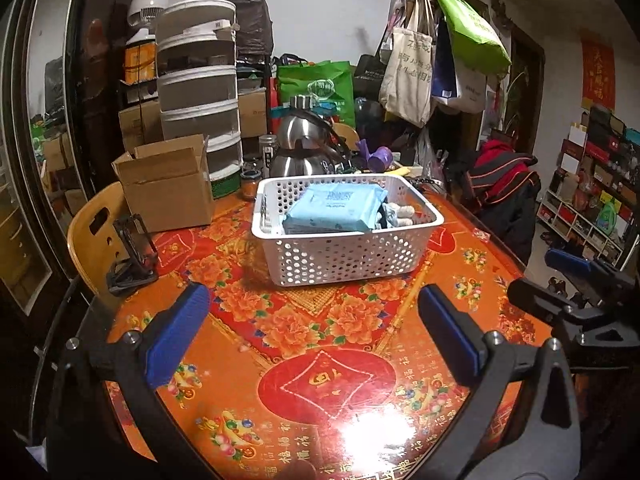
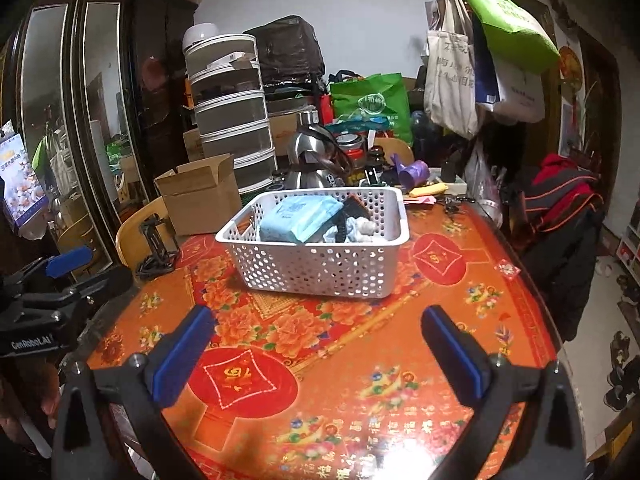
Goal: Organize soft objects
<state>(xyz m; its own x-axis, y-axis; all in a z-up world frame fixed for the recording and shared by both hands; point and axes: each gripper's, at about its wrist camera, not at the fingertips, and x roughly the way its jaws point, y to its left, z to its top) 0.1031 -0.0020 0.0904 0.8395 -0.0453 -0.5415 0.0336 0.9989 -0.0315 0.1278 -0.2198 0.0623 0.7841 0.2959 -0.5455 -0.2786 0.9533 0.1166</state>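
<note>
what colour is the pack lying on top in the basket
Light blue; the pack shows best in the left wrist view, lying in the white perforated basket.

The round table (image 1: pixel 360 360) has a glossy orange-red cloth with peonies and gold characters. Sitting on it: a white perforated basket (image 1: pixel 340 256) around the middle of the frame, an open cardboard box (image 1: pixel 168 196) at upper left, a black folding stand (image 1: pixel 134 252) at the left edge, and a steel kettle (image 1: pixel 304 152) behind the basket among smaller clutter.
</note>
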